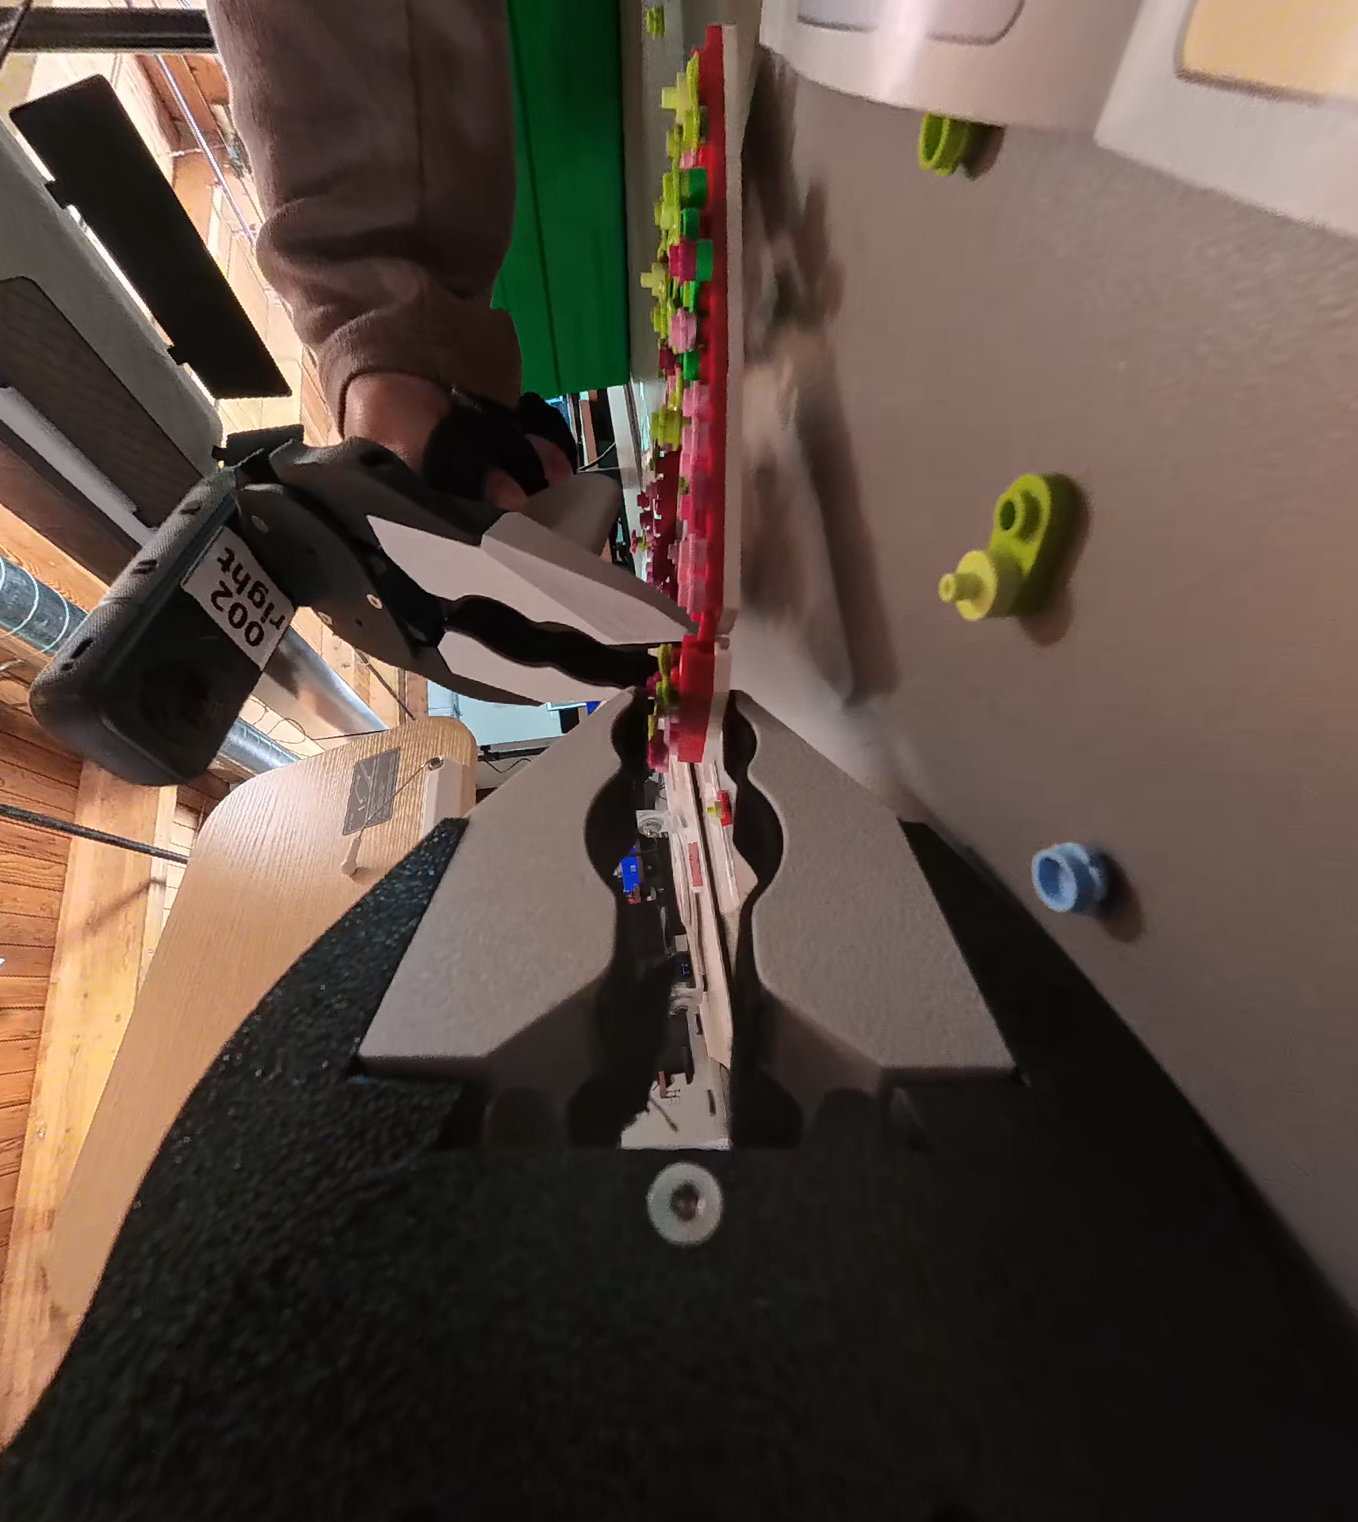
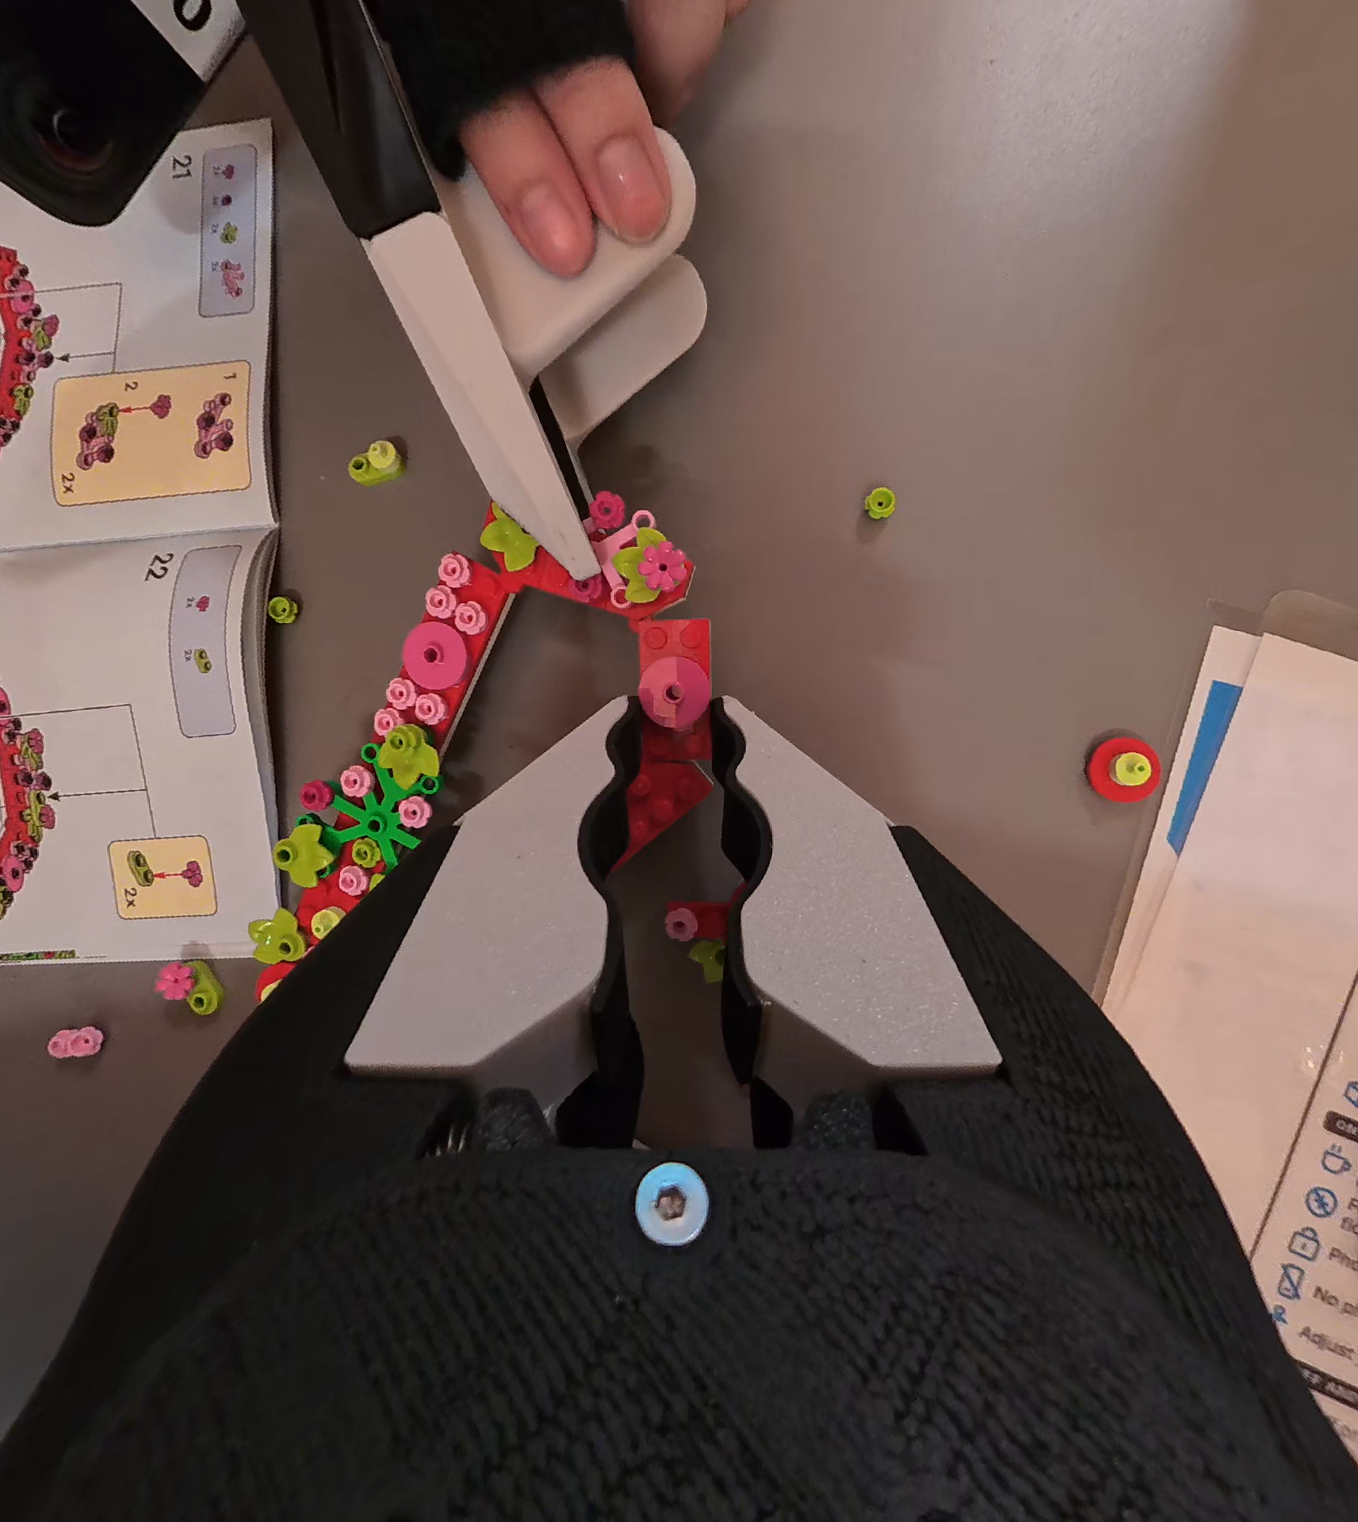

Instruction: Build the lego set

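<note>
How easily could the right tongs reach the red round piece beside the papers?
Probably yes, once freed: right tongs grip the heart frame, but only bare table lies between them and the red round piece.

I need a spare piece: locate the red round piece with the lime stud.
In the right wrist view, the red round piece with the lime stud lies alone on the grey table, right of the right gripper, beside the white papers.

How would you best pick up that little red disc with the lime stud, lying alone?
Grip the red disc across its round rim, coming straight down from above: it lies flat on the table with space around, and the lime stud looks too small to hold.
</note>
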A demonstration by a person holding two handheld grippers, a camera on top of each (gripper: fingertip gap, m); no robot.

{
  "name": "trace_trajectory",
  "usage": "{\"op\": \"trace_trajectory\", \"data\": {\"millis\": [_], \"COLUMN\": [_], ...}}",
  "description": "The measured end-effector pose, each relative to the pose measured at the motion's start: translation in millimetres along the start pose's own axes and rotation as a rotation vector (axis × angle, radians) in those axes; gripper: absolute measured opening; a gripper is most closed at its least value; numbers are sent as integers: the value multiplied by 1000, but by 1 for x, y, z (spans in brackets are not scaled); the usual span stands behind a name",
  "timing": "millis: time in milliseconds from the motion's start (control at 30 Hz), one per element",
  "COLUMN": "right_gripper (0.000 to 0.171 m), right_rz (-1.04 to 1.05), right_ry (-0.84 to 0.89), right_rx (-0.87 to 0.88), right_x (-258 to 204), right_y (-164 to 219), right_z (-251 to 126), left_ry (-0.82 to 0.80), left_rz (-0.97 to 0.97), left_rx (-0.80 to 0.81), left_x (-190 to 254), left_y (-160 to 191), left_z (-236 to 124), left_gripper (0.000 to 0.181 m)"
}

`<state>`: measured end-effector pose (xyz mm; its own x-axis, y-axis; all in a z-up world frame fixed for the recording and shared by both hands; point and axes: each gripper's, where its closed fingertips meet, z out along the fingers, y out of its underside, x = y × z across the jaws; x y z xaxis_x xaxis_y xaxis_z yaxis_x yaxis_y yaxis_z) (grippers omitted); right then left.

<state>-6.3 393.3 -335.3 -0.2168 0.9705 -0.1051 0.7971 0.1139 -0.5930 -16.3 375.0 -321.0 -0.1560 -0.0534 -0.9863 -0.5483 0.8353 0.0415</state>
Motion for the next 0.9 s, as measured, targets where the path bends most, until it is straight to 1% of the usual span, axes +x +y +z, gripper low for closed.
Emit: {"op": "trace_trajectory", "data": {"millis": [233,400,567,733,833,900], "right_gripper": [16,28,36,37,37,37], "right_rz": [-11,-5,-48,-99,-179,-247], "right_ry": [52,120,269,436,527,585], "right_rx": [2,15,49,108,108,72], "right_x": [1,6,10,7,0,-3], "right_y": [-1,-3,-5,-10,-11,-9], "right_z": [1,-1,-10,-33,-39,-39], "left_ry": [13,17,1,-33,-44,-47], "left_rz": [-3,-20,-50,-44,-51,-56], "left_rx": [-9,-14,-29,-43,-51,-59], "left_x": [2,2,1,-3,-4,-4], "left_y": [0,0,1,1,1,2], "left_z": [0,1,2,3,3,4], "left_gripper": [16,16,15,15,15,14]}}
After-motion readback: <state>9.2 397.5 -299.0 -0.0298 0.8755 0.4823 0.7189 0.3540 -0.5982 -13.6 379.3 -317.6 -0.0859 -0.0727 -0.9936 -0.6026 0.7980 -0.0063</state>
